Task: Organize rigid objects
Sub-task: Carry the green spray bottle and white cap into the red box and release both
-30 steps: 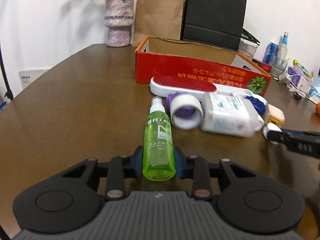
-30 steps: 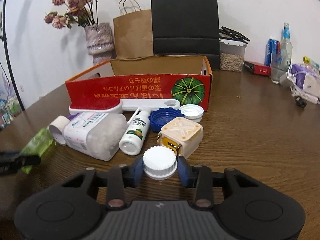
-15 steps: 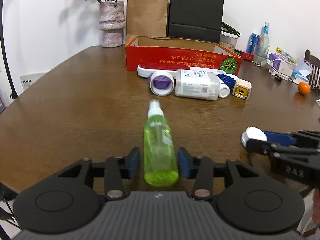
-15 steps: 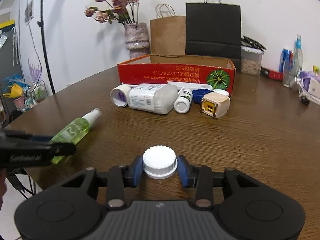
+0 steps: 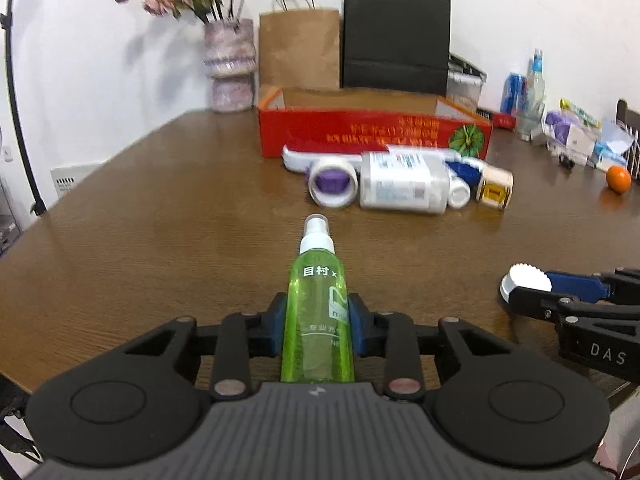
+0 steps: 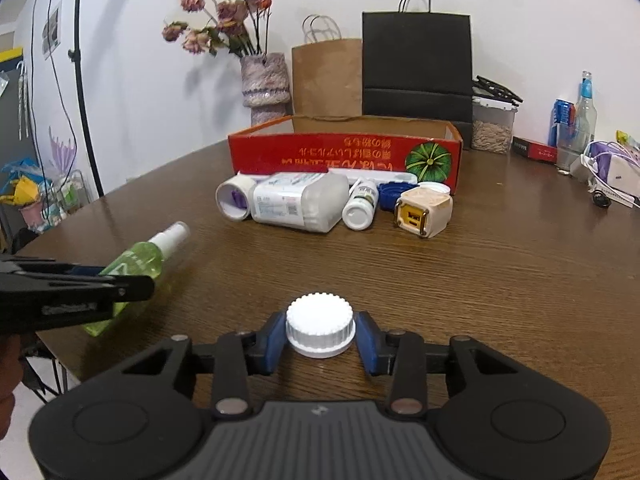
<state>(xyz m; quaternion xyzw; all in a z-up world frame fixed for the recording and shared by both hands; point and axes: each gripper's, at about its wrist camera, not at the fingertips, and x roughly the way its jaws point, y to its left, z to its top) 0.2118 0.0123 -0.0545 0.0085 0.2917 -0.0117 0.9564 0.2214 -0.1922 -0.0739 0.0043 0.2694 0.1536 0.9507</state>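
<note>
— Gripping anything, left gripper [image 5: 318, 324]?
— Clamped on the green spray bottle [image 5: 319, 312], above the table [image 5: 160, 220].
— Right gripper [image 6: 320, 336]?
— Pinching a white cap [image 6: 320, 330], near the table's front edge.

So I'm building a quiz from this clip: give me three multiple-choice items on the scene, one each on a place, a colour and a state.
1. Where does the red box stand relative to the loose items?
A. Behind them
B. In front of them
C. On top of them

2. What colour is the spray bottle?
A. Blue
B. Green
C. Orange

3. What is the right gripper doing?
A. Hanging open
B. Clamping a pen
C. Clamping a white cap

Answers:
A, the items lie against its near wall.
B, its body is clear green.
C, both jaws press the cap's sides.
</note>
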